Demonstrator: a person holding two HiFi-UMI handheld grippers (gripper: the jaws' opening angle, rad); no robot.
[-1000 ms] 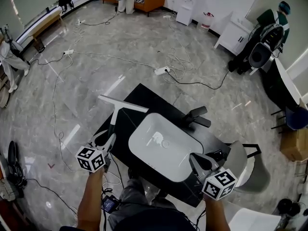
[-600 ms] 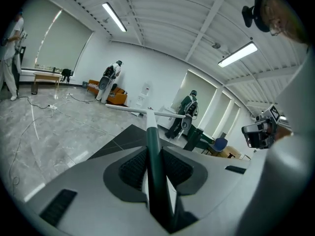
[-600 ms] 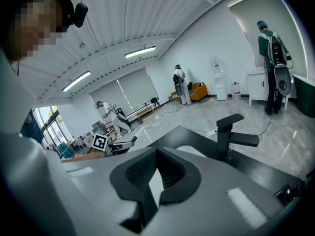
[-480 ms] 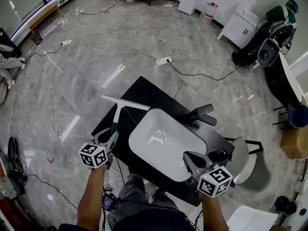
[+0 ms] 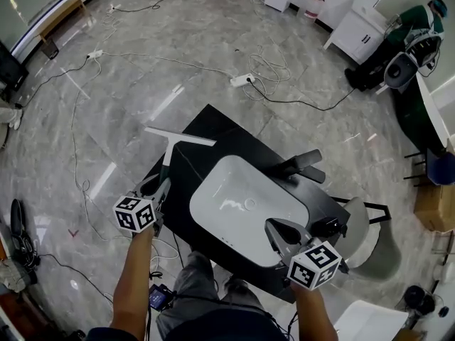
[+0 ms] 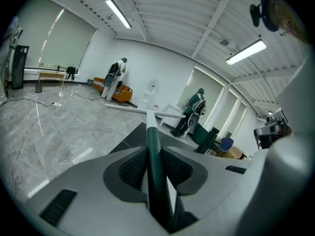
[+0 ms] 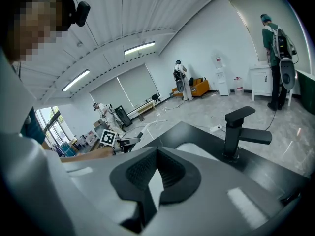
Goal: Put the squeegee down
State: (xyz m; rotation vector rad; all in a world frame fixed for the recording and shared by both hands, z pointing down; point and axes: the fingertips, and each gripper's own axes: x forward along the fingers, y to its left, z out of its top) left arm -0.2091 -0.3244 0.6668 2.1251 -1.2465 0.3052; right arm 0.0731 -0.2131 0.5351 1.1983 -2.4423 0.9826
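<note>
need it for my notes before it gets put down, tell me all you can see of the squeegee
The T-shaped squeegee has a long pale blade bar, a whitish neck and a dark green, plastic-looking handle. The left tool is shut on the handle, pointing it away from the person, blade crosswise and roughly level over the left end of the black countertop. Whether it touches the countertop cannot be told.

Open test lab: freestanding sink counter (image 5: 238,144), loose floor cables (image 5: 264,84), rig-wearing person (image 5: 419,30).
</note>
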